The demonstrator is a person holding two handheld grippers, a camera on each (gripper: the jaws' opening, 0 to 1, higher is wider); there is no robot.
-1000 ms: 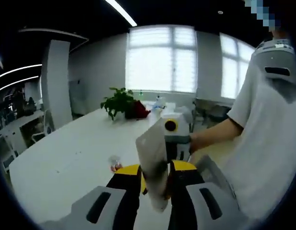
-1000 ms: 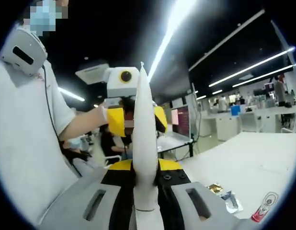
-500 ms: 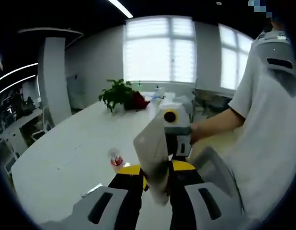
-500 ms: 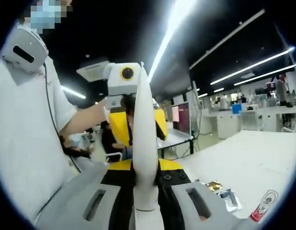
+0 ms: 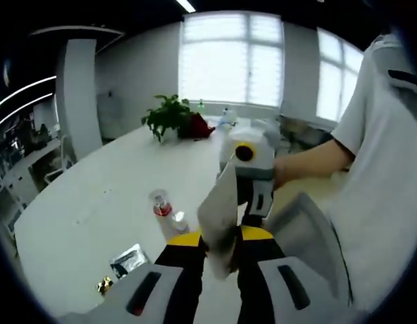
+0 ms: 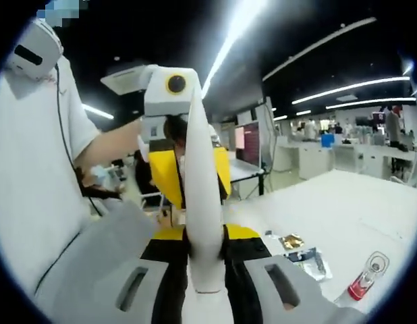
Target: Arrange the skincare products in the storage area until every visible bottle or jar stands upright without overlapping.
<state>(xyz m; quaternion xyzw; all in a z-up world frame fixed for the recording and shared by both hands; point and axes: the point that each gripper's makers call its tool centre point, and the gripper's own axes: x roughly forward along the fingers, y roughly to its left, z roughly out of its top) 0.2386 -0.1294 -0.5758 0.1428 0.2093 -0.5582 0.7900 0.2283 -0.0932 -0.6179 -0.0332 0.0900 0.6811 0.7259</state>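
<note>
A white flat skincare tube point(image 5: 220, 219) is held in the air between both grippers, above the white table point(image 5: 87, 209). My left gripper point(image 5: 220, 248) is shut on its near end. In the left gripper view my right gripper point(image 5: 253, 192) faces me from behind the tube, gripping the far end. In the right gripper view the tube point(image 6: 202, 182) stands edge-on, rising from my right gripper point(image 6: 203, 250), which is shut on it. The left gripper point(image 6: 169, 177) with its yellow jaws closes on the upper part. A small bottle with a red label point(image 5: 160, 204) stands on the table.
Foil sachets point(image 5: 128, 259) and a small gold item point(image 5: 104, 285) lie on the table near me. A potted plant point(image 5: 169, 120) stands at the far end. A person's arm point(image 5: 310, 162) and white shirt take up the right side. The red-labelled bottle point(image 6: 362, 280) lies beside sachets point(image 6: 306, 260).
Both views have tipped down, so more of the table, the sachets and the small bottle show. The tube stays held by both grippers and looks more edge-on in the left gripper view.
</note>
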